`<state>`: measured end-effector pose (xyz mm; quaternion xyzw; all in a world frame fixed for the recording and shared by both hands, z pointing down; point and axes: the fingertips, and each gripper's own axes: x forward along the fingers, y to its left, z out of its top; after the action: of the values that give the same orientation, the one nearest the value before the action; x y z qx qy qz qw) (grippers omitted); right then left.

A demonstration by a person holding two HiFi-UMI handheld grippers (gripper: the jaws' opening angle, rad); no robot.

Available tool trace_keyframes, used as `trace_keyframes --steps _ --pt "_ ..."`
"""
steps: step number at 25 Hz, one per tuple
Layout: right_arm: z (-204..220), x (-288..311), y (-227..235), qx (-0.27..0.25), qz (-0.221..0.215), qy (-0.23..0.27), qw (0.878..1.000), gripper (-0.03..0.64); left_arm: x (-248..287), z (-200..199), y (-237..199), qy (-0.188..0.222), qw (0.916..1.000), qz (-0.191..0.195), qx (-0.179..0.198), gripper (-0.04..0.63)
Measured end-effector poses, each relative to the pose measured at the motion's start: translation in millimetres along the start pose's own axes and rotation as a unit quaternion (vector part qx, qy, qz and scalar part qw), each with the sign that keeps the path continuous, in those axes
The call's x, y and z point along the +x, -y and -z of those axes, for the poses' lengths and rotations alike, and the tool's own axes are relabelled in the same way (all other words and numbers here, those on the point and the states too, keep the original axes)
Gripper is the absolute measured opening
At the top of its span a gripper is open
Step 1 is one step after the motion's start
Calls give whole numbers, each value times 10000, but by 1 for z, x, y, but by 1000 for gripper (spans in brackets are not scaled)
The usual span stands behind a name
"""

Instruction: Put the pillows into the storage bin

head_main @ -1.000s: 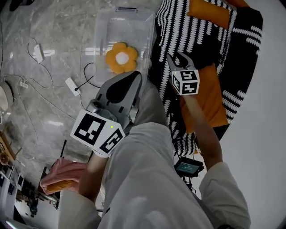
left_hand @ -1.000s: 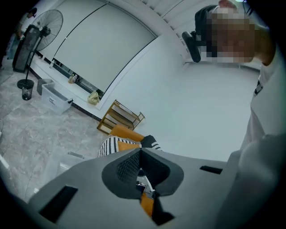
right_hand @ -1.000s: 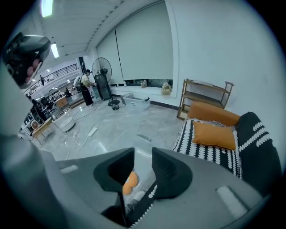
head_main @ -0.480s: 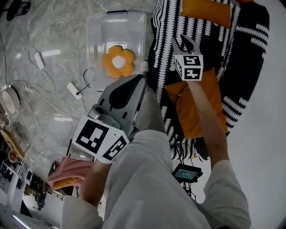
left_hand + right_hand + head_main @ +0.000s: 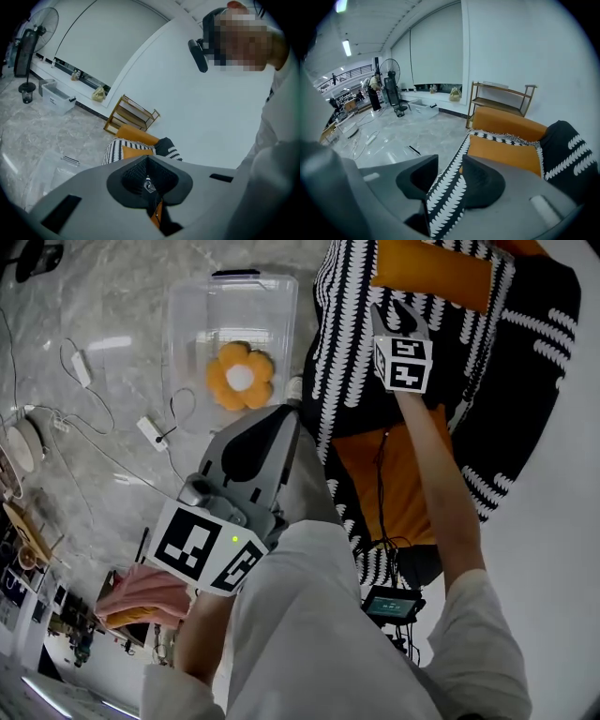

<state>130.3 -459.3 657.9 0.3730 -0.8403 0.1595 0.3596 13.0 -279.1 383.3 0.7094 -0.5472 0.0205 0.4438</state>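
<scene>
My right forearm hides part of the near orange pillow (image 5: 361,484) on the sofa (image 5: 342,324). The far orange pillow (image 5: 441,273), long side crosswise, is cropped. A flower pillow (image 5: 240,377) lies in the storage bin (image 5: 187,329). The left hand-held gripper (image 5: 147,161) is closed and empty; the jaws of the right hand-held gripper (image 5: 450,171) have just been opening, with nothing between them.

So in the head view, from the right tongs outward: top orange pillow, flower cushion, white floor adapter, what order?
Right tongs, jaws just opened wider, empty:
1. Rectangular orange fabric pillow, just ahead on the black-and-white throw.
2. Yellow flower-shaped cushion, leftward in the clear plastic bin.
3. Small white adapter, farther left on the grey floor.
</scene>
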Motion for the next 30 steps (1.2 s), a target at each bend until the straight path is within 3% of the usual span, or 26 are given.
trace_keyframes --steps 10,22,28,30 --pt "10 61 51 -404 204 -315 9985 198 46 -12 -6 178 9989 -285 -312 8" --pt "27 121 87 -732 596 -940 9911 232 67 -12 -24 22 9967 -478 -656 8" --pt "41 132 97 -1102 741 -1226 9835 58 61 -7 -37 -45 9963 -550 -652 8" --pt "41 133 92 -1054 741 -1258 9837 29 53 -7 -47 -50 9962 -564 -663 8"
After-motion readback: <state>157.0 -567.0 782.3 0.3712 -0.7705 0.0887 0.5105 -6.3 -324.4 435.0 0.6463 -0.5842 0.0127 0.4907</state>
